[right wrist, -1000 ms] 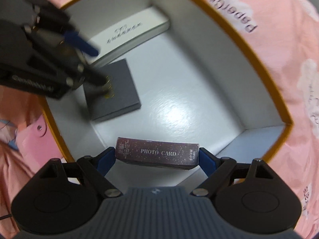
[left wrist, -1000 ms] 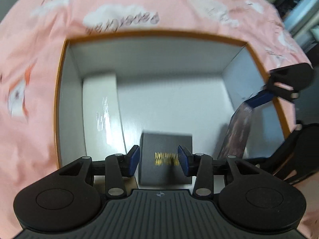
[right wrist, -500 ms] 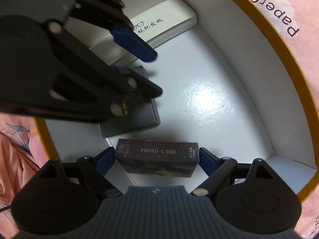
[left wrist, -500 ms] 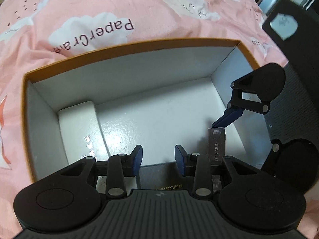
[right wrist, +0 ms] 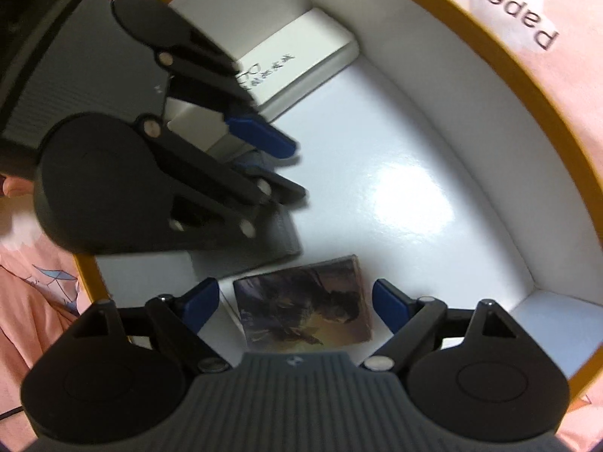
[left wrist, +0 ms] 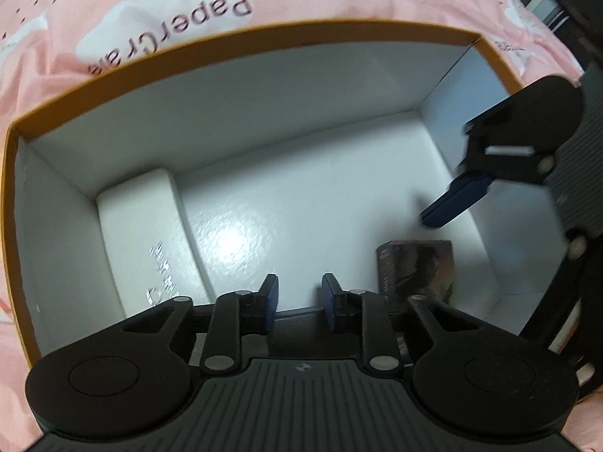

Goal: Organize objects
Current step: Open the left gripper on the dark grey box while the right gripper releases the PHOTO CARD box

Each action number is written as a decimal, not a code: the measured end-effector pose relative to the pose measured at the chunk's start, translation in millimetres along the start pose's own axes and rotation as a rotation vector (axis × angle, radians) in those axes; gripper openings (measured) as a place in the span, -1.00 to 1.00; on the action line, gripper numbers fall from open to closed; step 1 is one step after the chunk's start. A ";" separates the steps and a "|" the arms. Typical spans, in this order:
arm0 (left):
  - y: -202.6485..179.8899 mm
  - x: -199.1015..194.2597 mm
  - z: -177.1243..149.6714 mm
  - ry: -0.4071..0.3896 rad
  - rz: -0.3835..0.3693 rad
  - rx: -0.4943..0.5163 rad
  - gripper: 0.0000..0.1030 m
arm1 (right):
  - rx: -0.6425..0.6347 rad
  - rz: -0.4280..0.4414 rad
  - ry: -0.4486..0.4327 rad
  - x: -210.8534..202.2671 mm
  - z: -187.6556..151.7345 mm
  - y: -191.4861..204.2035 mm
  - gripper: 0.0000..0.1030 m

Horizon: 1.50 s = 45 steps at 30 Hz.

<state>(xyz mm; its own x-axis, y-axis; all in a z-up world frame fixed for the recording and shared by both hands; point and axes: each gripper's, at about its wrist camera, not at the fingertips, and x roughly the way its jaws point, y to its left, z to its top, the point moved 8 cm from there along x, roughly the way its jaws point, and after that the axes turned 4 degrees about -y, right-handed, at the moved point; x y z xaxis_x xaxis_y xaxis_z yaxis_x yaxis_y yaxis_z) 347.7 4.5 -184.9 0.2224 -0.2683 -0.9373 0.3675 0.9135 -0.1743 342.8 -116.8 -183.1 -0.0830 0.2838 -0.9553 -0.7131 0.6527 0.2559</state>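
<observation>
My right gripper (right wrist: 296,303) has its jaws wide and closing a little. The photo card pack (right wrist: 303,305) lies flat between them in the big box (right wrist: 501,75), not pinched. My left gripper (left wrist: 297,297) has narrow jaws, closing on nothing. The grey box (right wrist: 277,237) lies at about eleven o'clock from the pack. I should lift both straight up, so nothing gets bumped.

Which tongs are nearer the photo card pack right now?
Right. The right tongs straddle the photo card pack, pads clear of it, closing. The left tongs hang beside it over the grey box.
</observation>
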 end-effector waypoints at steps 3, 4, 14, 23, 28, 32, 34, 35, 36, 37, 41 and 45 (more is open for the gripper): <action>6.4 0.7 -5.2 0.039 0.013 -0.022 -0.56 | 0.006 -0.014 0.014 -4.7 -7.1 -7.4 0.33; 8.9 0.5 -7.0 0.049 0.019 -0.031 -0.57 | 0.013 -0.023 0.019 -6.0 -9.7 -10.2 0.30; 15.3 -7.5 -16.0 0.090 0.072 0.018 -0.68 | -0.141 -0.245 0.151 -11.4 -37.8 -31.8 -0.15; 14.9 -15.8 -14.7 0.017 0.046 0.039 -0.67 | -0.360 -0.285 0.177 15.8 -51.6 -35.9 -0.46; 9.6 -22.1 0.5 -0.044 0.002 0.011 -0.67 | -0.467 -0.278 0.157 20.5 -48.4 -27.3 -0.50; -0.4 -19.7 12.5 -0.065 -0.012 0.012 -0.68 | -0.549 -0.249 0.125 22.4 -46.7 -15.6 -0.61; -2.0 -19.8 13.2 -0.067 -0.014 0.019 -0.68 | -0.590 -0.234 0.129 23.8 -49.8 -10.1 -0.63; -1.2 -19.9 8.9 -0.069 -0.016 0.021 -0.68 | -0.612 -0.231 0.137 24.9 -52.3 -8.5 -0.64; -1.2 -20.2 8.8 -0.075 -0.020 0.019 -0.68 | -0.628 -0.223 0.143 25.8 -55.2 -6.7 -0.64; 2.1 -22.0 9.7 -0.080 -0.024 0.020 -0.68 | -0.638 -0.205 0.153 26.3 -58.5 -5.0 -0.64; 0.6 -16.1 8.8 -0.072 -0.014 0.010 -0.68 | -0.572 -0.260 0.168 21.7 -56.4 -20.8 -0.62; 1.9 -16.1 3.1 -0.053 -0.011 0.028 -0.68 | -0.396 -0.335 0.078 5.3 -39.0 -50.3 -0.61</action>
<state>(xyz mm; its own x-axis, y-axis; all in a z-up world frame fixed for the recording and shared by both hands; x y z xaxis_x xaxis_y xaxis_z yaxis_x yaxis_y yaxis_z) 347.6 9.7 -169.2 0.2655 -0.2951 -0.9178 0.3949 0.9018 -0.1757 351.1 -175.5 -206.8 0.1536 0.0423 -0.9872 -0.9167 0.3790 -0.1264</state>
